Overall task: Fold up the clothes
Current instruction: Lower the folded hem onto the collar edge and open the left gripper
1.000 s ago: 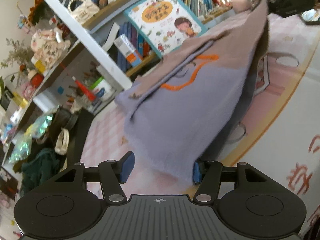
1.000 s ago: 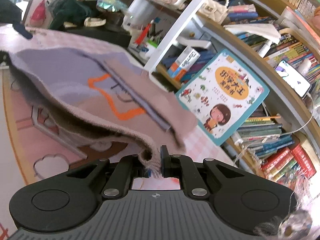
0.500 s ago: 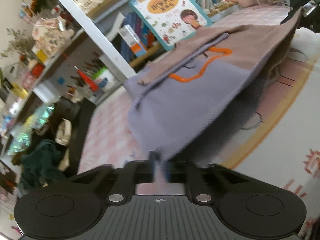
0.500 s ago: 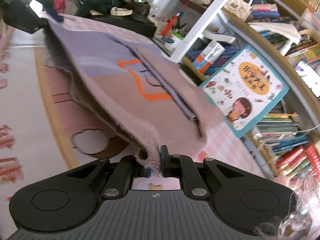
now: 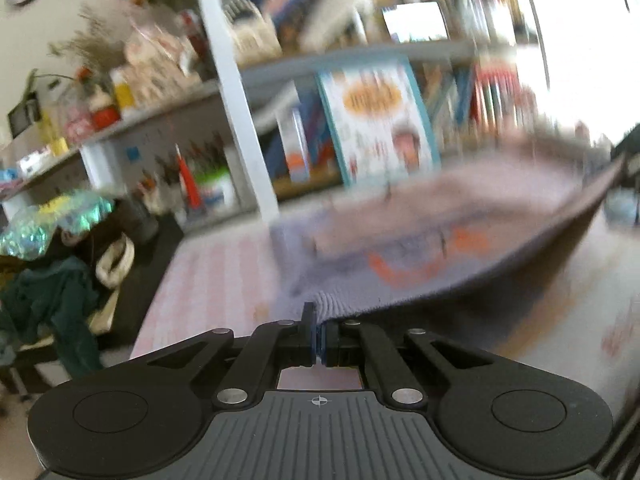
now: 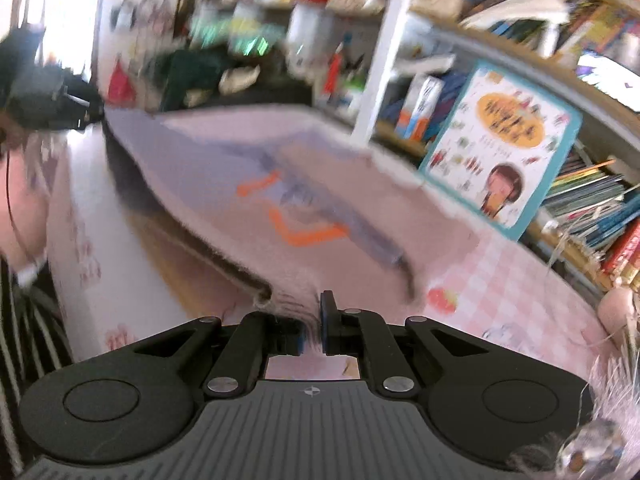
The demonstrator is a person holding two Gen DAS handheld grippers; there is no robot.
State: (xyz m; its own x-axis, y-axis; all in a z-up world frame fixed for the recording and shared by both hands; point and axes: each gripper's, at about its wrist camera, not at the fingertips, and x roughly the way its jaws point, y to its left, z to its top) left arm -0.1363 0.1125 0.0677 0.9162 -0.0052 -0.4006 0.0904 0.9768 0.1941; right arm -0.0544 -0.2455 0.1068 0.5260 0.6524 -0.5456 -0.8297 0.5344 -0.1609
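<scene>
Both views are motion-blurred; fine detail is unreliable.

Left gripper (image 5: 319, 338): jaws pressed together, pinching the near edge of the sweater (image 5: 420, 248). Ribbed lavender knit sits right at the blue pads. From there the garment runs away toward the upper right, where its far corner reaches a dark shape at the frame edge; whether that is the other gripper cannot be told from this view.

Right gripper (image 6: 311, 332): jaws nearly closed, clamped on a bunched, ribbed edge of the same sweater (image 6: 304, 216). The knit is folded over itself at the pinch, so the layered edge is visible just left of the fingers.

Sweater: lavender and dusty pink with an orange outline motif (image 6: 304, 236) on top. It is held off the surface by two opposite edges and sags between them, spanning the space between the two tools. In the right wrist view the far end meets a black object at upper left, consistent with the left gripper's body.

Beneath: a pink checked cloth (image 6: 500, 280) with a strawberry print, and a paler mat (image 5: 560, 312) with a tan curved border.

Background: a bookshelf (image 6: 592, 216) with a white upright post (image 5: 236, 120); a teal-bordered children's book (image 6: 504, 148) leans against it. A dark green garment (image 5: 52, 312) lies heaped at far left in the left wrist view. A striped sleeve (image 6: 16, 320) shows at the left edge of the right wrist view.
</scene>
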